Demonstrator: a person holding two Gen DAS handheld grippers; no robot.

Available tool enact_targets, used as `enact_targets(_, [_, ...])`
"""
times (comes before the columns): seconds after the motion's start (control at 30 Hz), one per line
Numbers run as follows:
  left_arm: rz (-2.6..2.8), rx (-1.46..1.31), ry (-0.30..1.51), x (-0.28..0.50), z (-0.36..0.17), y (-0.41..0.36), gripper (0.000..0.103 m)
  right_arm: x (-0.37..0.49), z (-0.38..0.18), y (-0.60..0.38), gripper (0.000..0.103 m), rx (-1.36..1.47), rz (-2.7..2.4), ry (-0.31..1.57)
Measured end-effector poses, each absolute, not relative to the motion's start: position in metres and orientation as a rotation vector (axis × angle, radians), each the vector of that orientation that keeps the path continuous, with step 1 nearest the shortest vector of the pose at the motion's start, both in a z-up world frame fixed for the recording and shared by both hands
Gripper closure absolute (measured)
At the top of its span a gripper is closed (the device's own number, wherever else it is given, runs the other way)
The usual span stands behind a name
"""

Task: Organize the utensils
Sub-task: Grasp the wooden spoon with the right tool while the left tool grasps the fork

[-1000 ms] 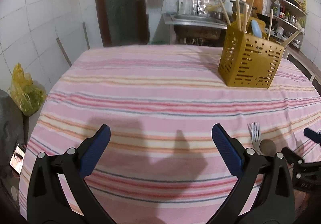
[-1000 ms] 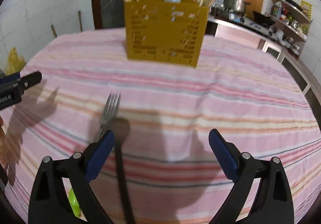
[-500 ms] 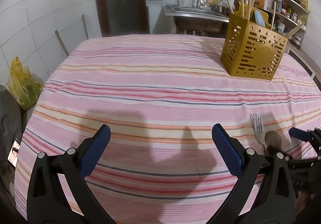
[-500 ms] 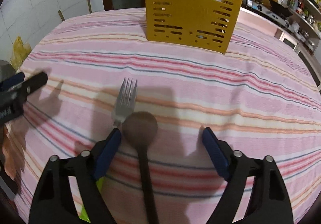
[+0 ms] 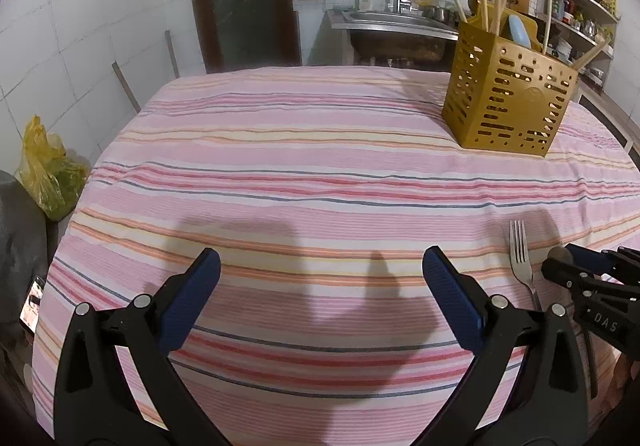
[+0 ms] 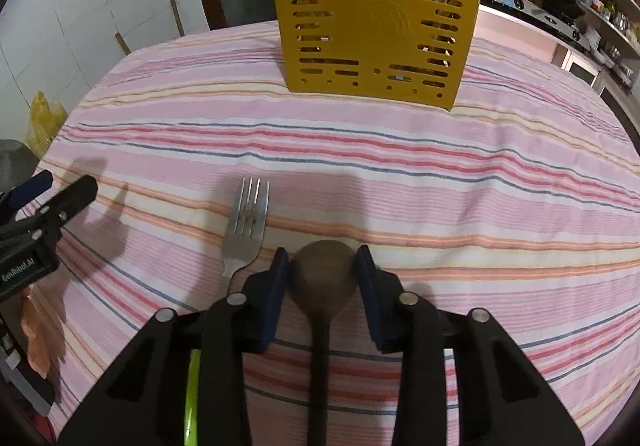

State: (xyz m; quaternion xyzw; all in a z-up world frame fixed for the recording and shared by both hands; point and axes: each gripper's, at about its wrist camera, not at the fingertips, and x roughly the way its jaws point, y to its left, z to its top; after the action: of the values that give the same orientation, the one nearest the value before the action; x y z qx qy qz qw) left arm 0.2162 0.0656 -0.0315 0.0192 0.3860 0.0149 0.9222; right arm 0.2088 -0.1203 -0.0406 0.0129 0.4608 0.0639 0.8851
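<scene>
Spoon (image 6: 323, 278): dark bowl and dark handle, lying on the striped tablecloth (image 6: 400, 174) near the table's near edge, handle running back under the right gripper.
Fork (image 6: 246, 226): metal, flat on the cloth just to the left of the spoon bowl, tines pointing toward the far edge; its handle passes under the right gripper's left finger.
Utensil holder (image 6: 376, 30): yellow, perforated, upright toward the far right corner of the table, well apart from spoon and fork; wooden sticks and a pale blue piece stand in it.
Green item (image 6: 192, 398): a thin strip visible under the right gripper's body; kind cannot be told.
Right gripper (image 6: 323, 266): jaws drawn in narrow, blue pads on either side of the spoon bowl and at its edges; firm contact cannot be confirmed.
Left gripper (image 5: 320, 274): jaws wide, nothing between them, above bare cloth to the left of the fork.
Obstructions: the cloth between the spoon and the holder is bare.
Surroundings: sink (image 5: 392, 22) and shelves beyond the far edge; yellow bag (image 5: 48, 174) on the floor at left.
</scene>
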Motion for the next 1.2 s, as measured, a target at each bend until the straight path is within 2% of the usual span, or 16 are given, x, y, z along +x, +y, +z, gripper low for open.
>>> enact_targets(0.37, [-0.006, 0.067, 0.793, 0.217, -0.025, 0.033, 0.005, 0.205, -0.031, -0.164, 0.068, 0.053, 0.040, 0.900])
enact_targets(0.77, [-0.101, 0.045, 0.830, 0.230, -0.037, -0.043, 0.006, 0.208, -0.023, -0.231, 0.068, 0.038, -0.072, 0.797])
enact_targets(0.9, [-0.134, 0.033, 0.873, 0.237, -0.045, -0.060, 0.020, 0.208, -0.031, -0.240, 0.068, 0.087, -0.064, 0.787])
enact_targets(0.97, [-0.140, 0.038, 0.885, 0.239, -0.049, -0.064, 0.024, 0.208, -0.034, -0.242, 0.068, 0.110, -0.059, 0.791])
enact_targets(1.07, [-0.157, 0.037, 0.929, 0.244, -0.061, -0.067, 0.042, 0.206, -0.034, -0.245, 0.068, 0.136, -0.055, 0.778])
enact_targets(1.2, [-0.149, 0.043, 0.937, 0.248, -0.063, -0.067, 0.047, 0.205, -0.038, -0.248, 0.068, 0.169, -0.042, 0.784])
